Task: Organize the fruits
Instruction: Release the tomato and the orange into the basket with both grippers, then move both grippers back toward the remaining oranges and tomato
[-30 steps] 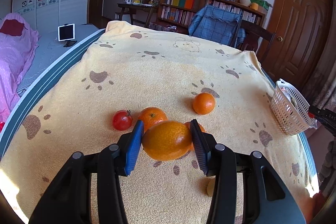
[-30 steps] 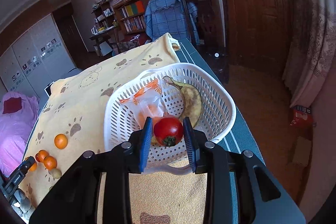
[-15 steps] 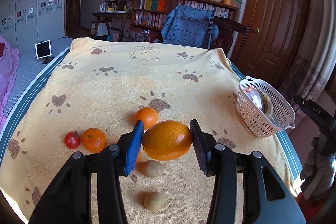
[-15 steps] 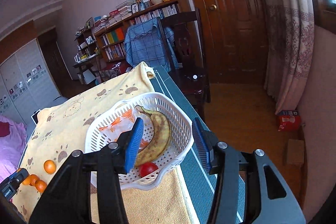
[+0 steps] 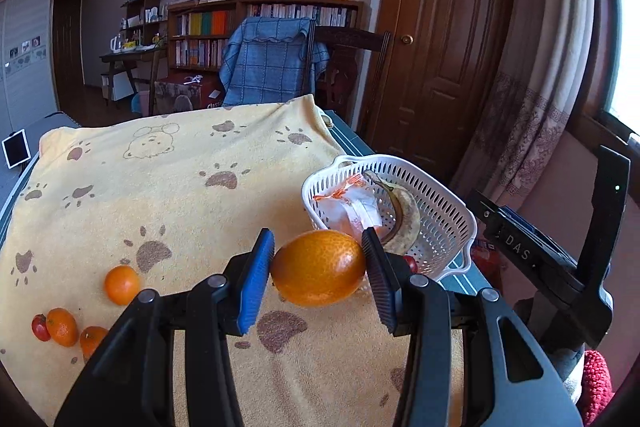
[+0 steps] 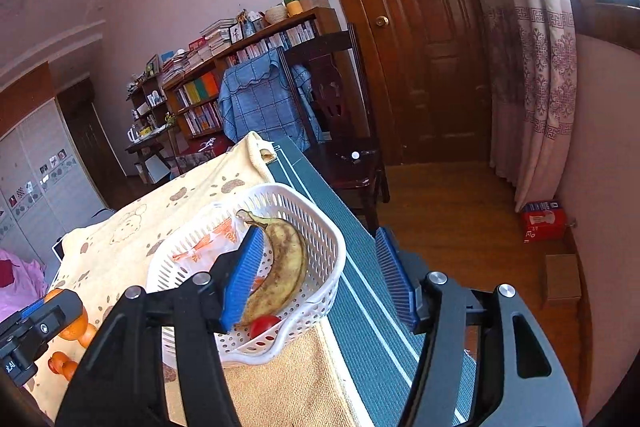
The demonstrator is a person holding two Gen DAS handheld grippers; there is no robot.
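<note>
One tomato [image 6: 262, 325] newly in basket [image 6: 320, 227]

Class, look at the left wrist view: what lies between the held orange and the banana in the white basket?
In the left wrist view, between the orange and the banana stand the left gripper's right finger and the basket's near wall.

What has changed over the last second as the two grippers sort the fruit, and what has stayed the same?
The right gripper let go of the tomato, which now lies in the white basket beside the banana; its jaws are opening with nothing between them. The left gripper carried its orange from above the loose fruit towards the basket. Unchanged: the grip on the orange, the basket's place, the banana and the bag.
</note>
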